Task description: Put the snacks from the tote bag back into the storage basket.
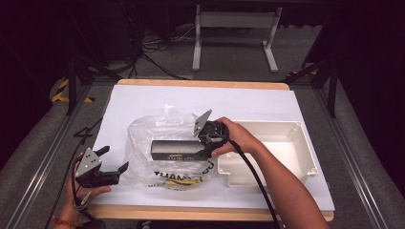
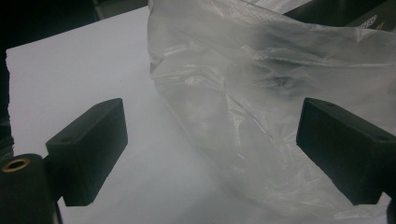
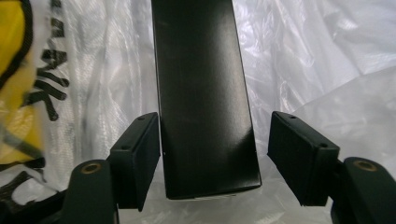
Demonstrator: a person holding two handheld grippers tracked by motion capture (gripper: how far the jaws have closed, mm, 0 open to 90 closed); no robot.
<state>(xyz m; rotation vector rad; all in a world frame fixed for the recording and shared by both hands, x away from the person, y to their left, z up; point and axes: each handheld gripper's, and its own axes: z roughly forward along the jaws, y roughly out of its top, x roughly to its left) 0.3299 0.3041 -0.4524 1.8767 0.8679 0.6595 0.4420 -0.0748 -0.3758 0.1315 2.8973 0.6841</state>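
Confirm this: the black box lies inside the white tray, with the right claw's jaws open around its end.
Not quite. The black box lies on the plastic bag, left of the white tray, not in it; the high view shows this. The right claw does have its jaws open around the box's end.

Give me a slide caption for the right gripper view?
Open right gripper straddling the end of a black box lying on a clear plastic bag.

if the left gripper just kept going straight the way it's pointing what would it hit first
Probably the clear plastic bag: it lies straight ahead of the open left gripper, between its jaws' lines. Depth is hard to judge.
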